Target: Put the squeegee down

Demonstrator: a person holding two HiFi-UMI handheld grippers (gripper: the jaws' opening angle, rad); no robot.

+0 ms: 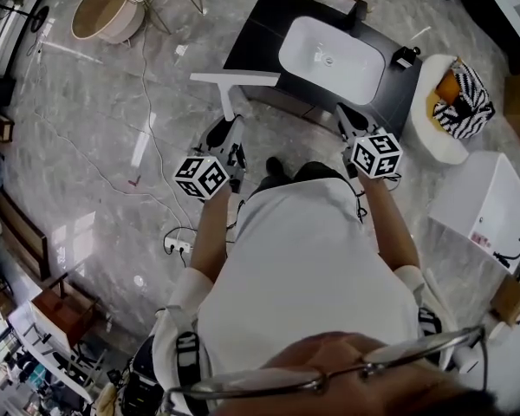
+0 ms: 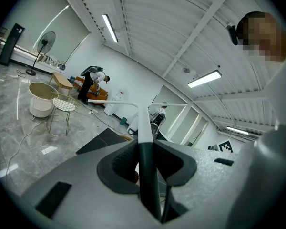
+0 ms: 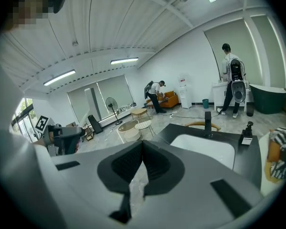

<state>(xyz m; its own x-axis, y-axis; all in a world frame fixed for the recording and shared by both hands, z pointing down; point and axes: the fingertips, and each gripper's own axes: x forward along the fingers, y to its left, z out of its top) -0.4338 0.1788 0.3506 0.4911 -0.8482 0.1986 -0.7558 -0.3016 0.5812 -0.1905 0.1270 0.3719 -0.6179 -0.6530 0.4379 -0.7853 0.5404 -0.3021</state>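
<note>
Big open studio or showroom hall staged as a bathroom: glossy grey marble-look floor [image 1: 95, 128] across the left, black vanity counter [image 1: 256, 24] with white oval basin [image 1: 332, 59] at upper centre, dark freestanding bathtub [image 3: 269, 98] at far right, white ribbed ceiling [image 2: 152, 27] with strip lights [image 2: 204, 78].

Right gripper [image 3: 142, 143]: jaw tips touching, nothing between them. Ahead: black counter [image 3: 250, 163] with white basin [image 3: 205, 149], black faucet [image 3: 208, 123] behind the basin, soap dispenser [image 3: 246, 133] to its right.
</note>
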